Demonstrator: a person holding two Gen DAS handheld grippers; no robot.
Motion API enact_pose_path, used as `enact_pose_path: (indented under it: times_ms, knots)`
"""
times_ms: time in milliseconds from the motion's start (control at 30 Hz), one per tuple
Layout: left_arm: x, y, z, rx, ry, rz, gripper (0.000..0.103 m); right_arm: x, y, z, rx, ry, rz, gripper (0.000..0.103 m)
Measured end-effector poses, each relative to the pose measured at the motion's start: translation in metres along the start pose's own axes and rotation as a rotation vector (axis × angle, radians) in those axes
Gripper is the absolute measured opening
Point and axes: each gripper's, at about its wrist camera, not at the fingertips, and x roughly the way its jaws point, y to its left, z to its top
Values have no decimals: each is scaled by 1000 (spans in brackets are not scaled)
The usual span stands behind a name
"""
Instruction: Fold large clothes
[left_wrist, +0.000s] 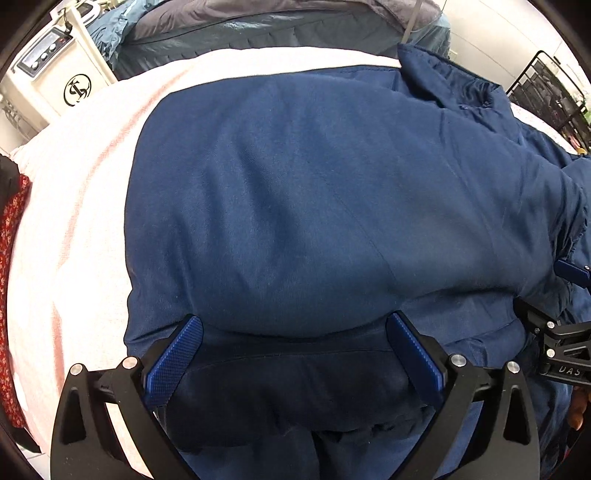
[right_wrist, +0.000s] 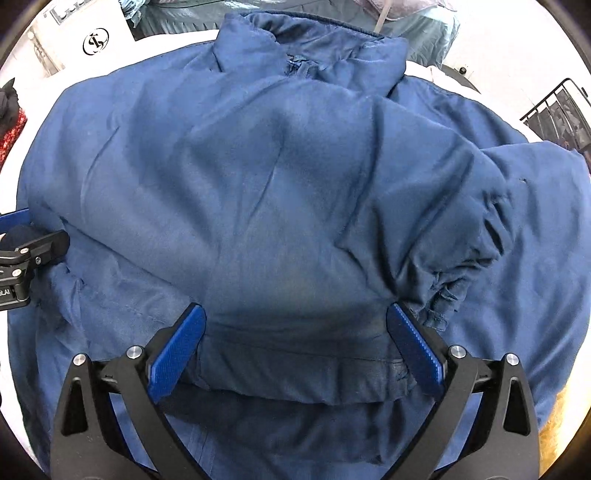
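1. The blue jacket (right_wrist: 280, 192) lay spread on the white-covered surface (left_wrist: 74, 229), collar (right_wrist: 306, 48) at the far edge. All places below are given relative to the jacket.

2. One sleeve (right_wrist: 443, 221) lay folded across the jacket's front, its gathered cuff (right_wrist: 443, 291) resting near the hem. Judgement: side folds were already in, leaving a narrower body for a lengthwise fold.

3. The near hem (right_wrist: 295, 373) formed a doubled band. Both tools sat above it, presumably because the hem is the edge to lift toward the collar.

4. Left gripper (left_wrist: 293, 354): jaws spread wide, one blue pad (left_wrist: 173, 362) on either side of the hem band, pointing steeply down at it. The pads did not press on the cloth; nothing was held.

5. Right gripper (right_wrist: 295, 350): jaws likewise fully apart, straddling the hem further along, beside the cuff. No grip was visible.

6. The two grippers were spaced along the hem. Judgement: this lets the edge rise evenly without sagging in the middle.

7. Beyond the collar: a bed (left_wrist: 258, 26) with teal and grey covers, and a white appliance (left_wrist: 55, 74) to its side. A red patterned cloth (left_wrist: 11, 295) lay off the jacket's left side. None of it interfered.

8. Risk (judgement): padded fabric is thick, so the pads may catch only the top layer of the band.
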Motion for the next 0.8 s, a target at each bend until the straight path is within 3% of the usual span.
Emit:
enact_pose_path:
  times_ms: [133, 267, 400, 567, 800]
  knots:
    - [-25, 2, -11, -10, -41, -7, 97, -41, -3, -21, 23, -88, 35, 97]
    - [-54, 10, -32, -11, -92, -23, 97, -68, -17, -56, 65, -113, 48, 97]
    - [-72, 28, -53, -43, -91, -43, 95, -81, -48, -90, 185, -78, 75, 97]
    - [-86, 62, -88, -98, -77, -24, 93, -98, -87, -143, 276, -50, 34, 97]
    - [-86, 114, -148, -158, 14, -12, 75, -106, -142, -197, 387, -14, 20, 89]
